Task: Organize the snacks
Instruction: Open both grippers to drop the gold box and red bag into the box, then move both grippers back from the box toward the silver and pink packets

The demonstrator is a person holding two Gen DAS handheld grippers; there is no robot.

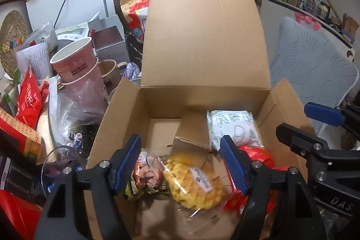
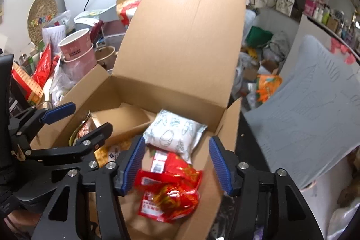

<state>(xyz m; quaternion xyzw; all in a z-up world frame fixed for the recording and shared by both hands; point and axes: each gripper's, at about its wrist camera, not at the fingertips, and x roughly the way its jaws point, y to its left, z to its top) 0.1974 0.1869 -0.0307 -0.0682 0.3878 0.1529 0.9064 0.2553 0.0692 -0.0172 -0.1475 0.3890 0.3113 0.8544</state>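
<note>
An open cardboard box [image 1: 202, 42] [image 2: 180, 44] holds snacks. In the left wrist view a yellow snack bag [image 1: 193, 183] and a brown nut packet [image 1: 146, 177] lie at its near side, below my open left gripper [image 1: 180, 163]. A white packet [image 1: 231, 129] [image 2: 173, 134] lies at the back right. A red packet [image 2: 173, 188] [image 1: 258, 156] lies below my open right gripper [image 2: 177, 163]. Neither gripper holds anything. The right gripper also shows at the right of the left wrist view [image 1: 301, 120], and the left gripper at the left of the right wrist view [image 2: 83, 120].
Pink paper cups [image 1: 76, 62] [image 2: 77, 46], red packages [image 1: 29, 96] and clutter crowd the box's left. The box's raised lid blocks the far side. A grey-blue cushion [image 1: 310, 64] [image 2: 315, 105] stands to the right.
</note>
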